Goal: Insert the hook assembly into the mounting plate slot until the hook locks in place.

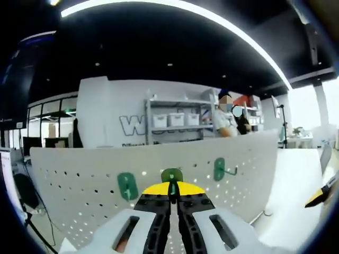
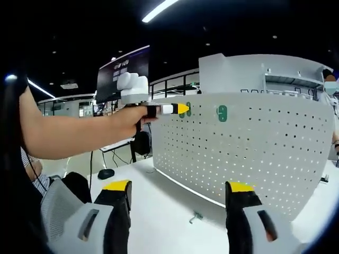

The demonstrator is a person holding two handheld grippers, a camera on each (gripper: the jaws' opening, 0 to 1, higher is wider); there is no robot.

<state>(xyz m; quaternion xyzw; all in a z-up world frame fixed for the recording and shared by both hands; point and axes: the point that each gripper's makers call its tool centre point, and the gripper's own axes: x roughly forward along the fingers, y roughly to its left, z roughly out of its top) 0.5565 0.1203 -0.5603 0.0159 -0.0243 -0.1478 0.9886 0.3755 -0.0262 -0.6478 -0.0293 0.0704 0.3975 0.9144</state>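
My left gripper (image 1: 172, 197) is clamped on a green hook assembly (image 1: 171, 175), pressed against the white pegboard (image 1: 95, 169) straight ahead of its tips. My right gripper (image 2: 180, 197) hangs wide apart, holding nothing, a loose hook (image 2: 196, 217) on the table (image 2: 159, 211) between its jaws.

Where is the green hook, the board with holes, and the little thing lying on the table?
Green hook (image 1: 219, 169), left gripper view, on its green plate.
Board (image 2: 254, 153), right gripper view, on its bare face.
Small loose part (image 2: 196, 216), right gripper view, on its middle.
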